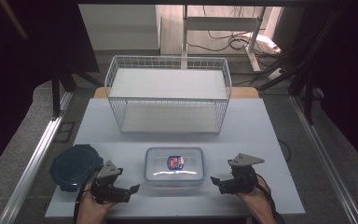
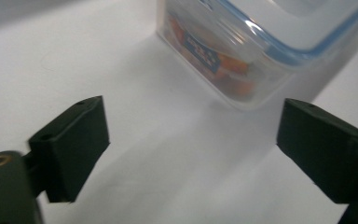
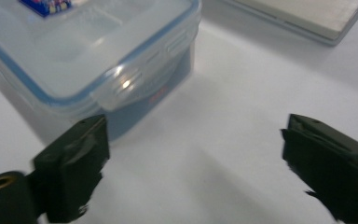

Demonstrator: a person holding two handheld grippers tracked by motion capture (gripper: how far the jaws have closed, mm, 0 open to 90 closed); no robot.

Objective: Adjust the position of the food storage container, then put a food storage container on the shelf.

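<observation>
Behind on the white table [image 1: 261, 126] stands the wire basket [image 1: 168, 91], nearer sits the clear lidded container [image 1: 174, 166] between left gripper [image 1: 129, 190] and right gripper [image 1: 216, 182], both wide and empty; uneven closing could skid it sideways.

A lab-like recording room is suggested: a white-covered surface [image 1: 261, 140] is framed by aluminium rails [image 1: 32, 158], dark curtains [image 1: 37, 37] and loose floor cables [image 1: 228, 42] behind.

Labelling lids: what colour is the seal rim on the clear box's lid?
Blue, running round the clear box lid's edge; it shows best in the right gripper view.
</observation>
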